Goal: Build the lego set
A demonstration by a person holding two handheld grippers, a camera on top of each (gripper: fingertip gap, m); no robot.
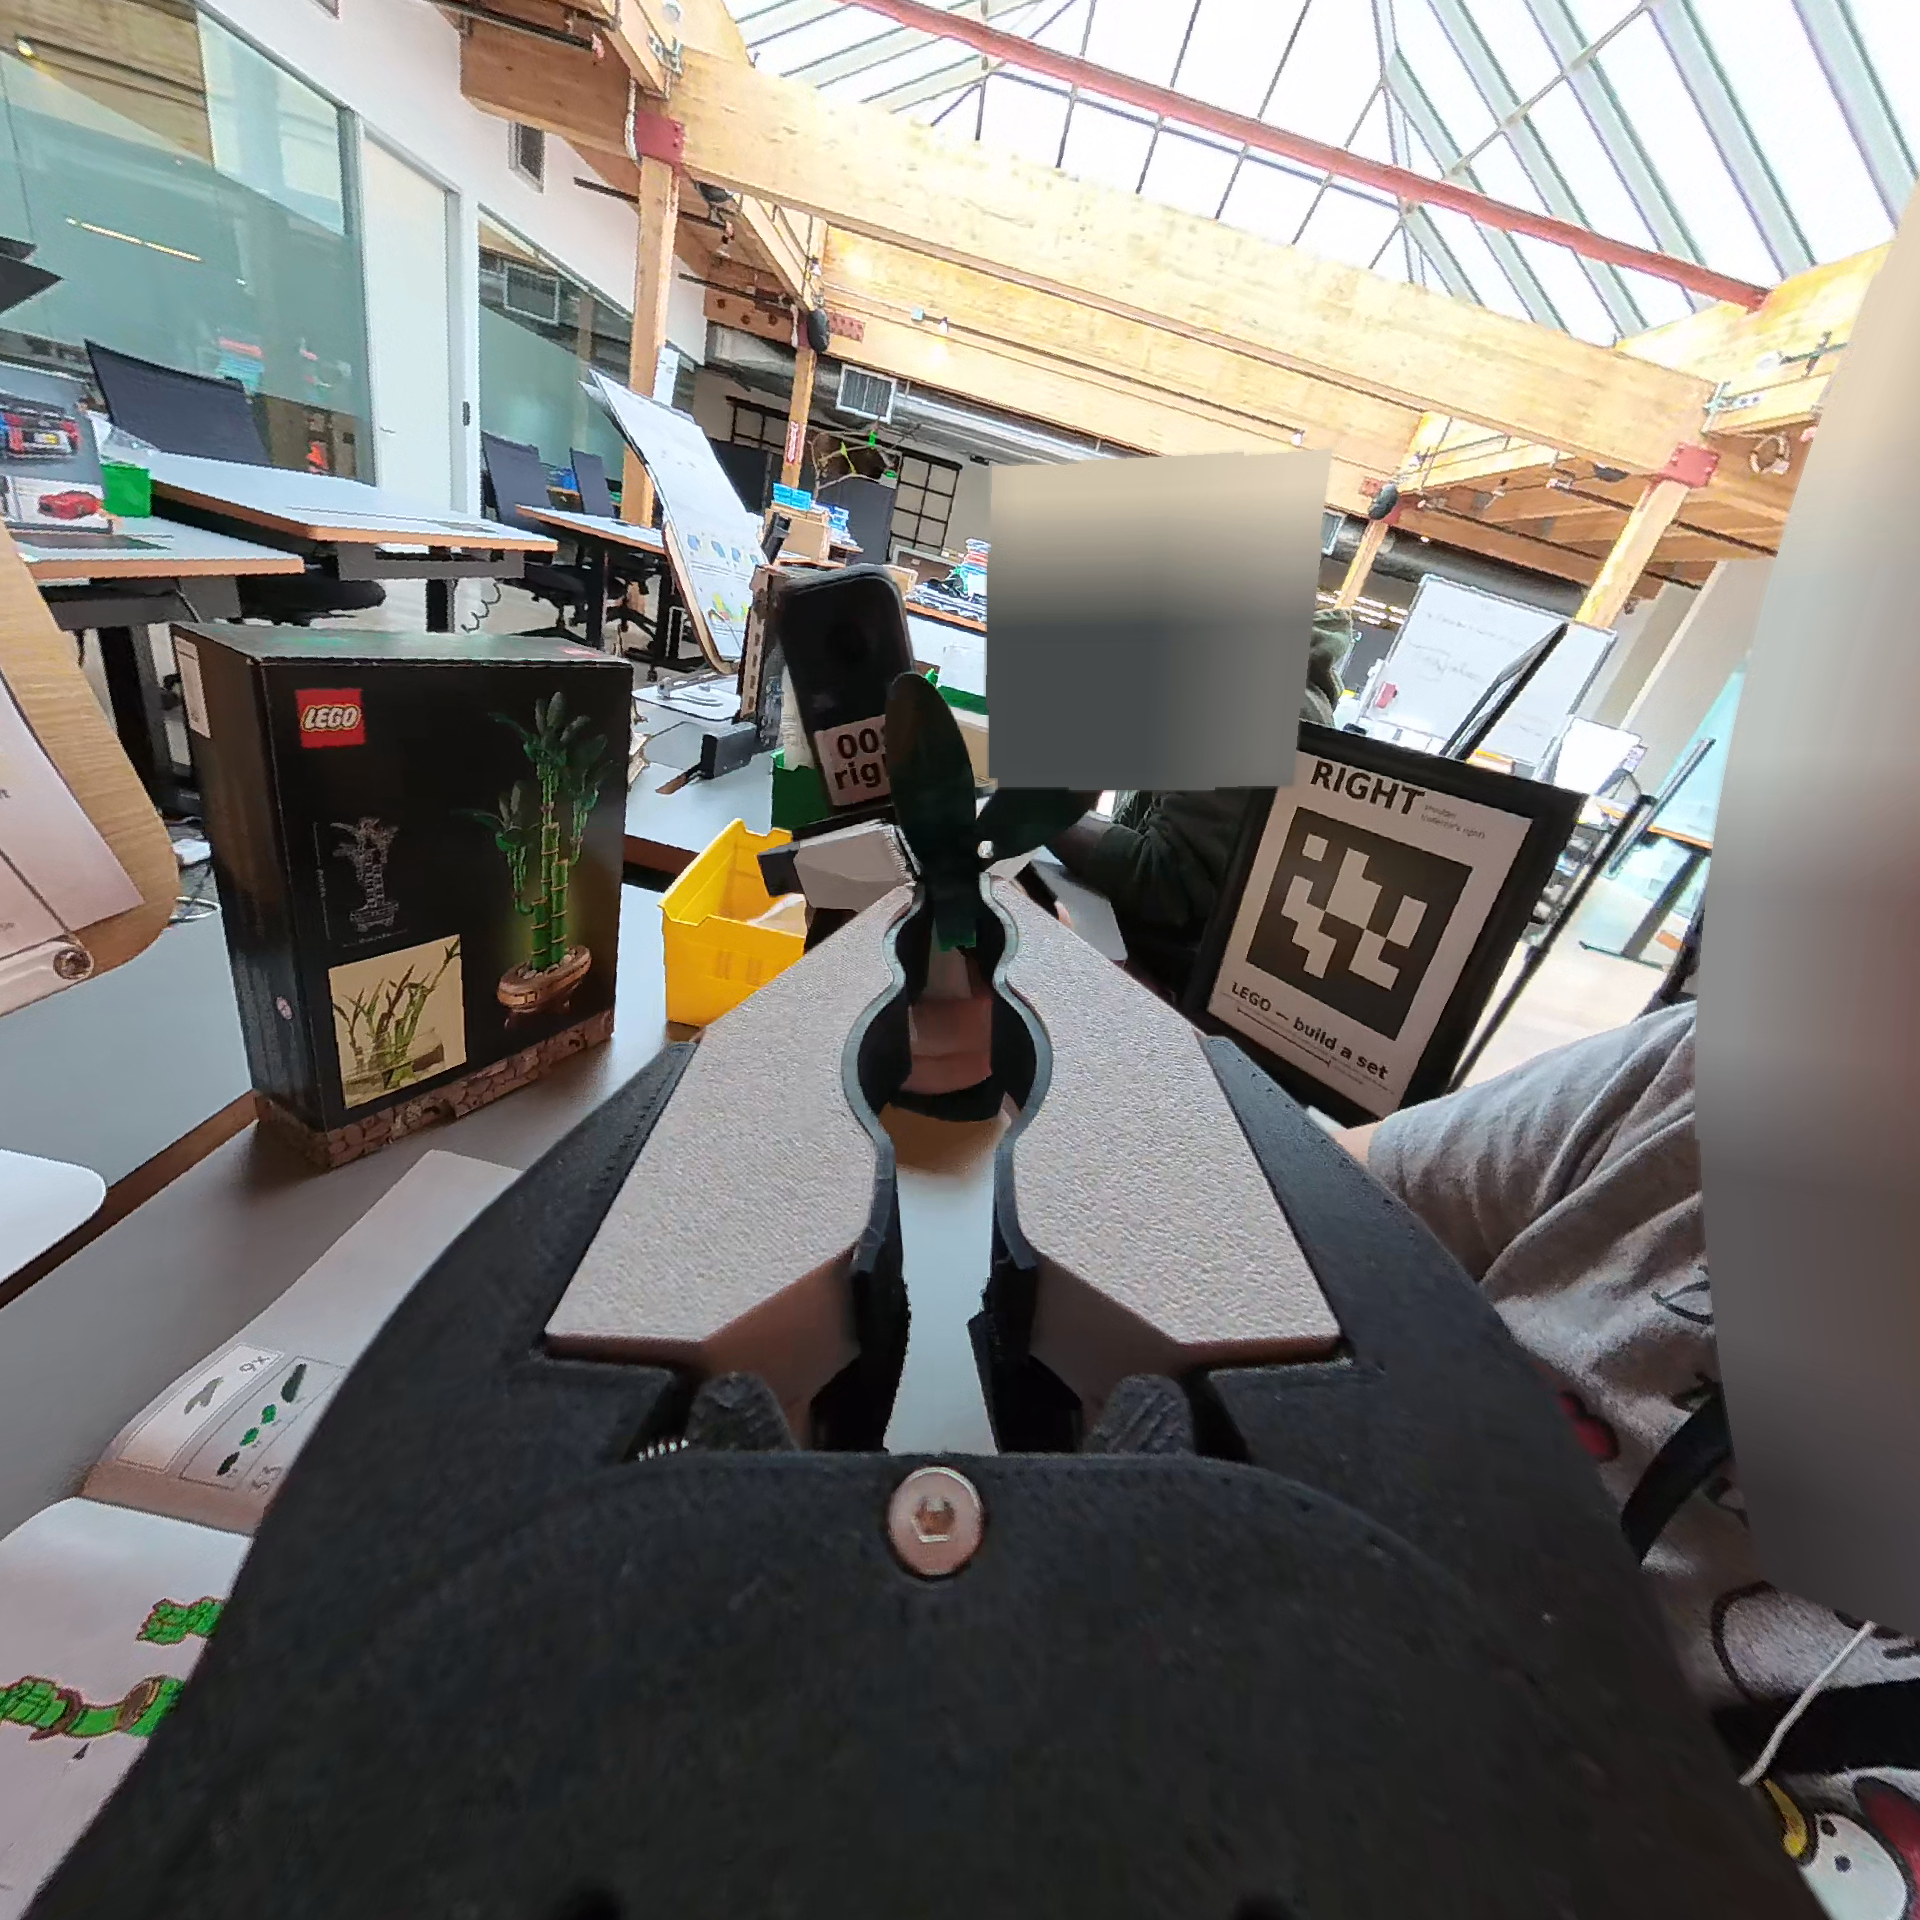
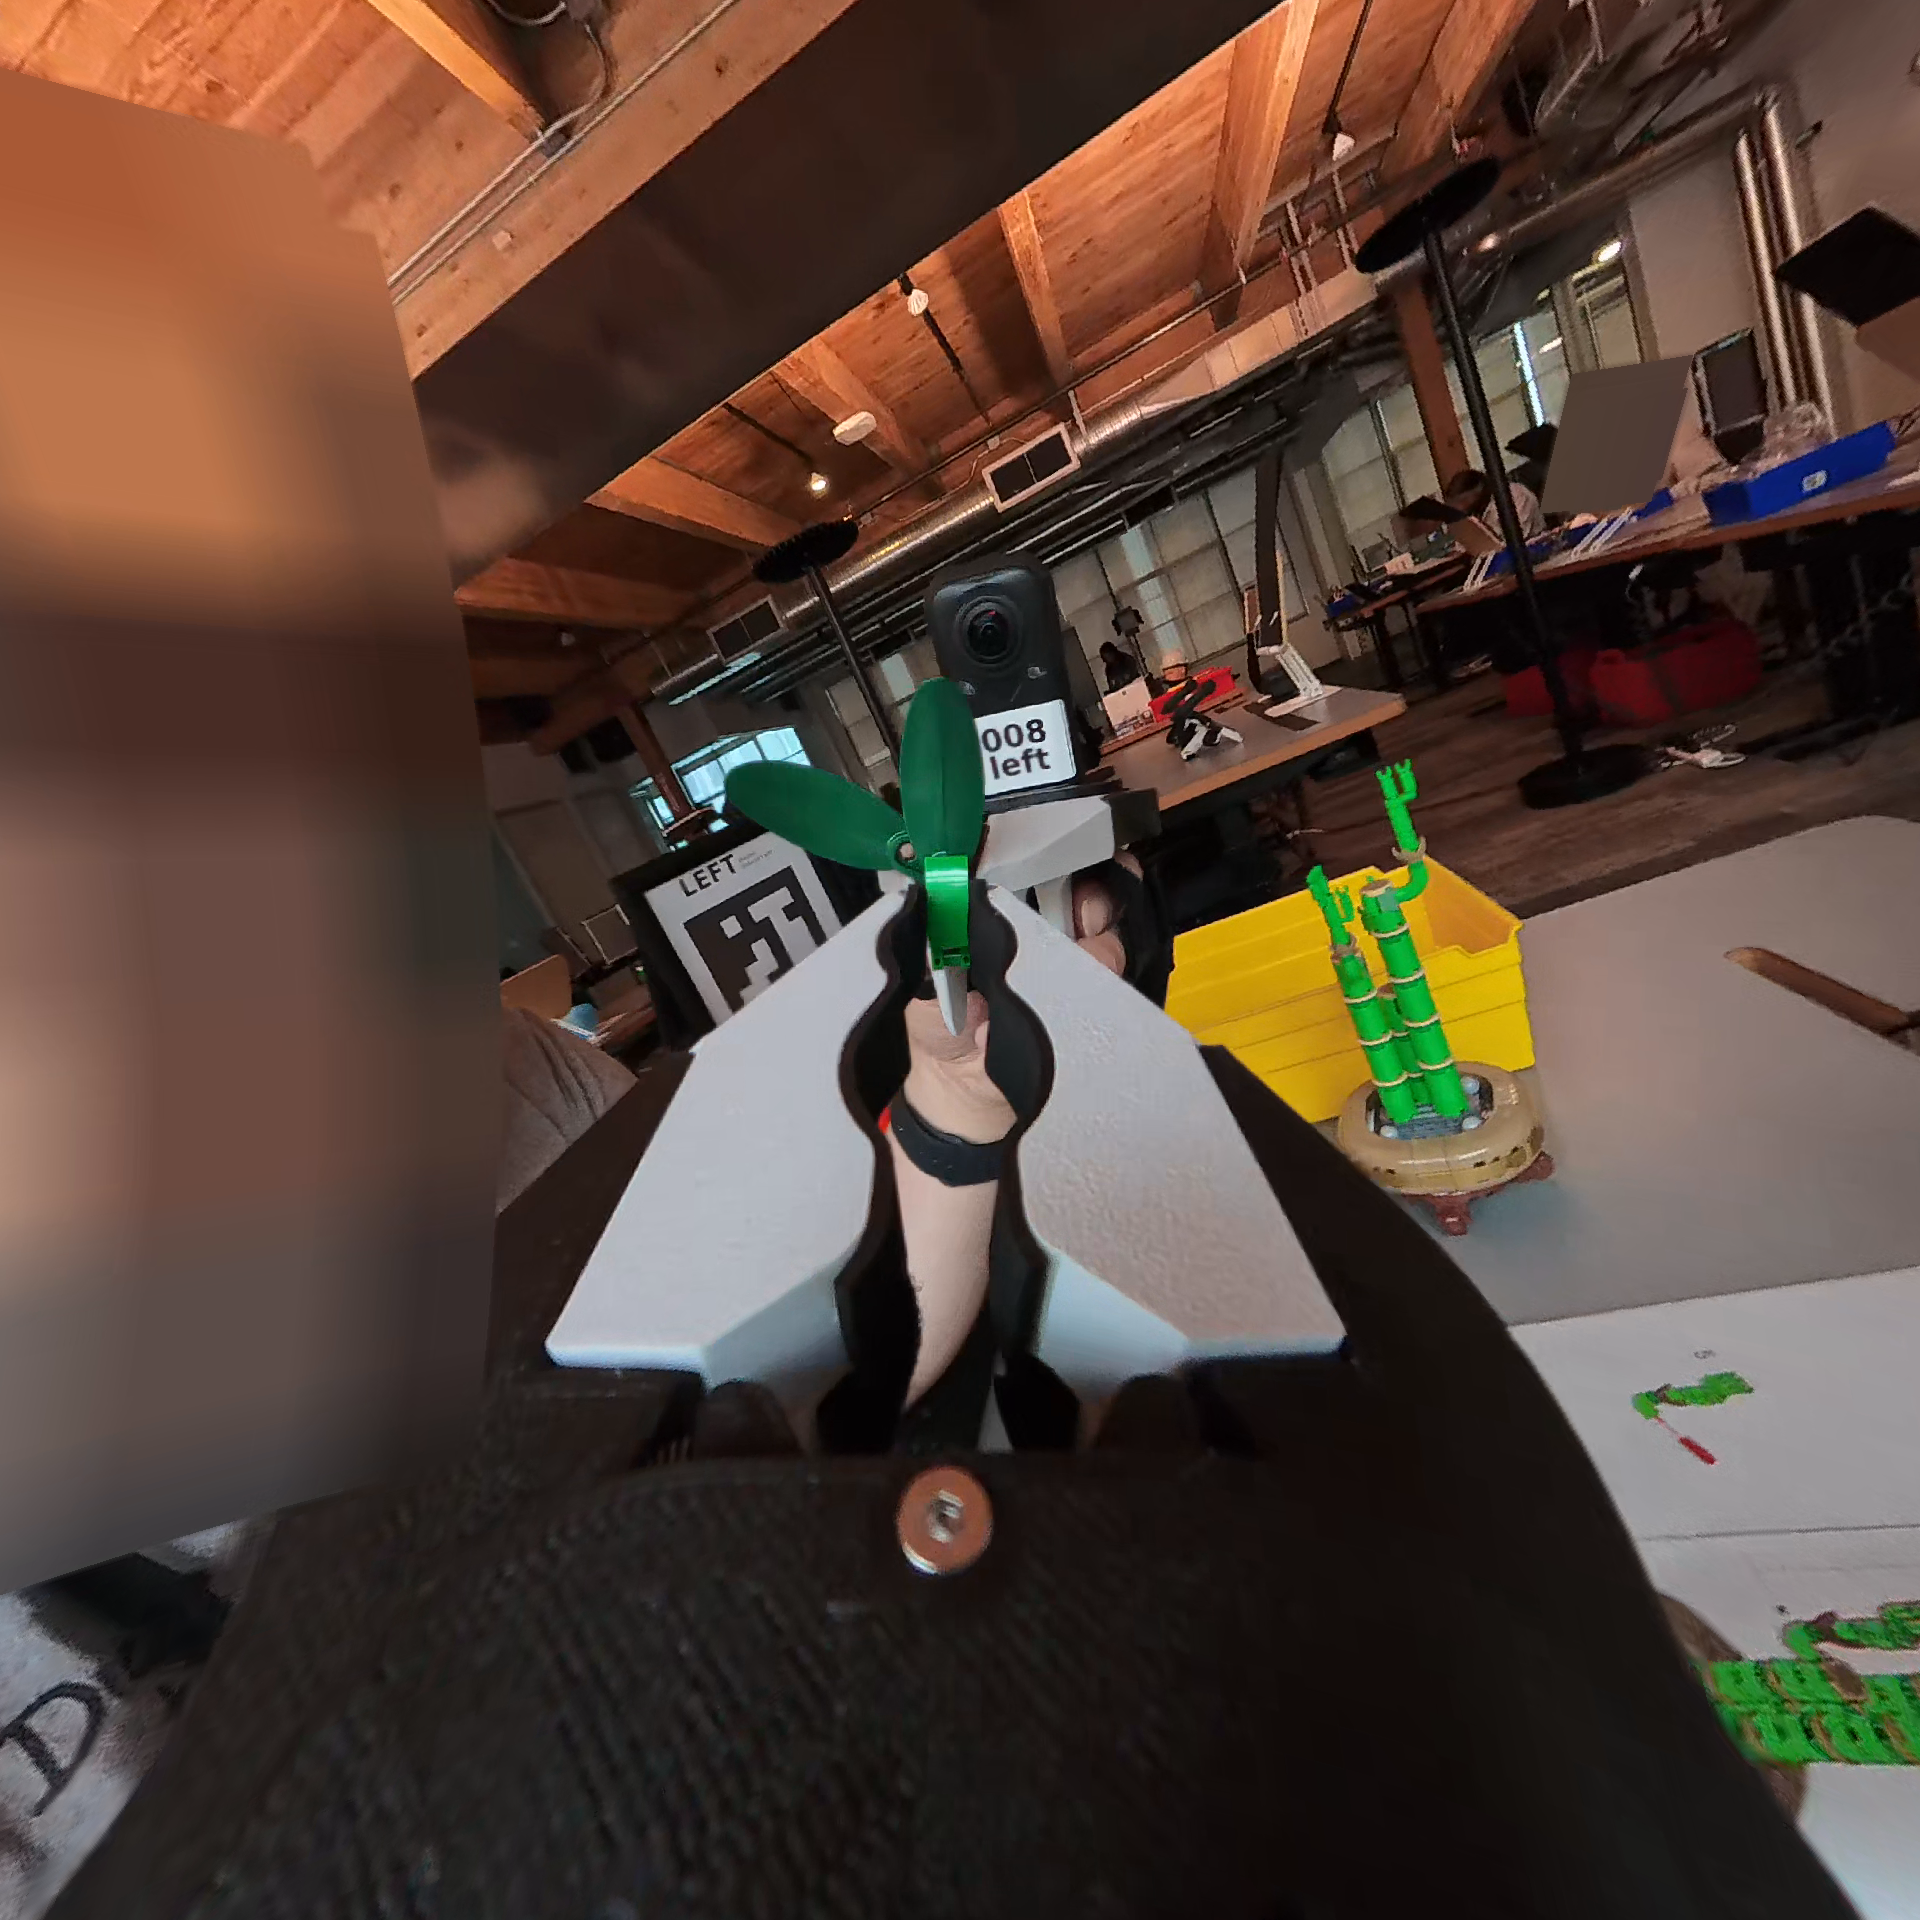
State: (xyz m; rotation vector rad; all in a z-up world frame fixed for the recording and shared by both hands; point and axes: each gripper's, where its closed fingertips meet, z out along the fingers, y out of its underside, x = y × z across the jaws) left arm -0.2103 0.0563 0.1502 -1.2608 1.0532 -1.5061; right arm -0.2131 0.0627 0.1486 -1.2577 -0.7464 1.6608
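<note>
Leaf cluster (image 2: 914, 821) is standing long axis upright in mid-air, its bright green stem being pinched at the tips of both facing tongs: right tongs (image 2: 948, 920) and left tongs (image 1: 951, 914), each closing on it, apparently equally near. Bamboo model (image 2: 1397, 1029) is waiting on the tabletop (image 2: 1714, 1091) at four o'clock in the right wrist view.

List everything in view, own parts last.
leaf sprig: one, green, pinched between both grippers' tips
bamboo model: one, green stalks on tan base, on table
bins: stacked, yellow, behind model
set box: one, black, left on table
instruction pages: white, near edge
marker signs: two, black-framed, standing
left gripper: shut on sprig
right gripper: shut on sprig
</note>
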